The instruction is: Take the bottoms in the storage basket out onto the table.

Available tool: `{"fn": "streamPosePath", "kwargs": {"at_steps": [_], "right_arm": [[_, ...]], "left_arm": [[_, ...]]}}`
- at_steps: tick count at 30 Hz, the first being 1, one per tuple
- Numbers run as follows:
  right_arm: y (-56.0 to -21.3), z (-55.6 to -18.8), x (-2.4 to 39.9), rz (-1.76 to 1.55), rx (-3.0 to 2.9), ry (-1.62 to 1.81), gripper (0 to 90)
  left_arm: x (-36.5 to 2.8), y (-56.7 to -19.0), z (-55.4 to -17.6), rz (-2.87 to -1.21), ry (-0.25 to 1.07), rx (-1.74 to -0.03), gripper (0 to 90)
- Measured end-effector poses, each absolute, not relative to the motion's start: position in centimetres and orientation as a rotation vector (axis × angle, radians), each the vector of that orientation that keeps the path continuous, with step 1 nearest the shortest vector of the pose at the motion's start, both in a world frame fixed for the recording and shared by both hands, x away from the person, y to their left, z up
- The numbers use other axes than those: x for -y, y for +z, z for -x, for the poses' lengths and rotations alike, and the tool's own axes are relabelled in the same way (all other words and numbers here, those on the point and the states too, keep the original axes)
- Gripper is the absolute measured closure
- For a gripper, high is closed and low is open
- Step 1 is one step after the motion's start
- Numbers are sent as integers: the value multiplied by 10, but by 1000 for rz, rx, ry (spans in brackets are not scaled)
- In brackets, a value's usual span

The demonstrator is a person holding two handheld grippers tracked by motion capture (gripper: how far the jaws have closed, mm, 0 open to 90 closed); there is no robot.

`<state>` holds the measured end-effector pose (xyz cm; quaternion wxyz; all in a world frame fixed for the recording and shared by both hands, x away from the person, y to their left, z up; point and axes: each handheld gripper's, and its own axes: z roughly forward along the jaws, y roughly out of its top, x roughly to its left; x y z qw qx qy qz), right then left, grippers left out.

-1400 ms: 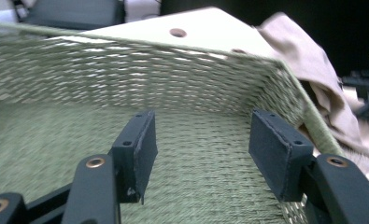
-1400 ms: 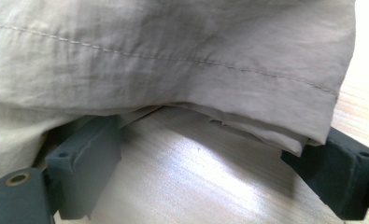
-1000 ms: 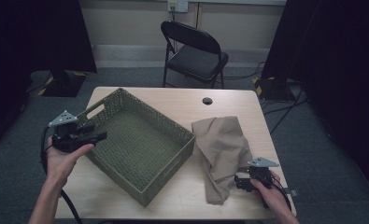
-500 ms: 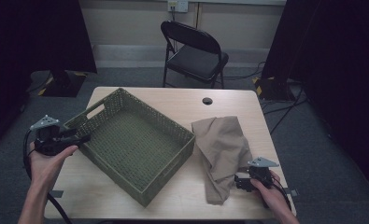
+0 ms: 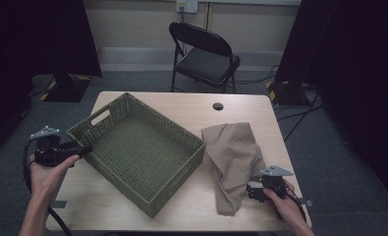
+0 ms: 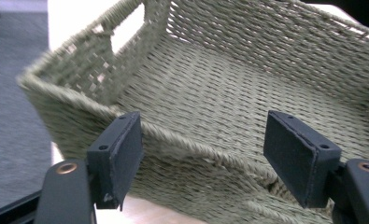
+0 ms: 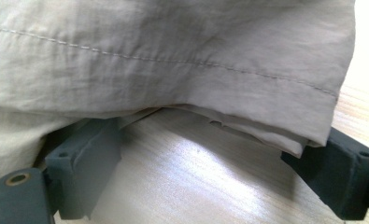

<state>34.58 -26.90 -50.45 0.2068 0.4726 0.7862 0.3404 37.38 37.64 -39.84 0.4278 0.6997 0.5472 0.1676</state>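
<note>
Grey carpet and a black folding chair lie beyond the pale wooden table in the high view. On the table's left half a green woven basket sits askew, with a handle slot in its far-left wall. A crumpled tan cloth lies right of it on the tabletop, just beside the basket's right corner. The left gripper is held level off the table's left edge, its tips at the basket's left corner. The right gripper rests low at the near right, against the near end of the cloth.

From the left gripper view, the left gripper has its jaws spread wide, having just been opening; the basket's near rim runs across between them, and neither pad presses on it.

From the right gripper view, the right gripper has its jaws wide apart low over the table. The hemmed edge of the cloth drapes over both pads, unclamped.
</note>
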Motion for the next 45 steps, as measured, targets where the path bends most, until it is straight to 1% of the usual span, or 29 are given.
{"fn": "streamPosePath", "kwargs": {"at_steps": [1,5,9,11,14,16,18,20,21,22,24,26,28,31,33,34,35,39,42,45], "right_arm": [[-504,-346,269,-1316,-2190,948,107],[-504,-346,269,-1316,-2190,948,107],[-504,-346,269,-1314,-2190,948,107],[-504,-346,269,-1315,-2190,948,107],[-504,-347,269,-1315,-2191,947,106],[-505,-347,268,-1317,-2189,948,107],[-504,-348,268,-1317,-2189,948,106],[-505,-347,268,-1317,-2189,948,106],[-505,-348,268,-1317,-2189,948,106],[-504,-348,268,-1317,-2189,948,106],[-504,-348,268,-1317,-2189,948,106],[-504,-348,268,-1317,-2189,948,106],[-504,-348,268,-1317,-2189,947,106],[-504,-348,268,-1317,-2189,947,106],[-505,-348,268,-1317,-2189,947,106],[-505,-348,268,-1317,-2189,948,106],[-505,-348,268,-1317,-2189,948,106],[-505,-348,268,-1316,-2189,947,106],[-504,-348,268,-1317,-2189,947,106],[-505,-348,268,-1317,-2189,947,106]], "left_arm": [[-375,-399,-374,-1751,428,-1368,264],[-374,-398,-376,-1742,427,-1373,247],[-372,-399,-382,-1739,455,-1380,257],[-369,-400,-386,-1746,489,-1379,259],[-369,-400,-392,-1733,501,-1388,281],[-369,-401,-397,-1732,518,-1390,312],[-367,-402,-402,-1735,546,-1393,321],[-367,-403,-406,-1738,591,-1397,409],[-369,-403,-409,-1726,586,-1400,433],[-372,-403,-410,-1723,589,-1403,480],[-377,-406,-416,-1677,561,-1407,515],[-375,-407,-418,-1647,571,-1429,530],[-371,-408,-420,-1667,610,-1424,520],[-375,-409,-424,-1642,577,-1429,519],[-374,-410,-425,-1641,545,-1417,462],[-373,-410,-425,-1654,524,-1419,405],[-372,-410,-424,-1671,509,-1420,371],[-365,-405,-411,-1710,506,-1378,328],[-359,-397,-396,-1722,507,-1337,311],[-349,-396,-384,-1759,502,-1314,292]]}}
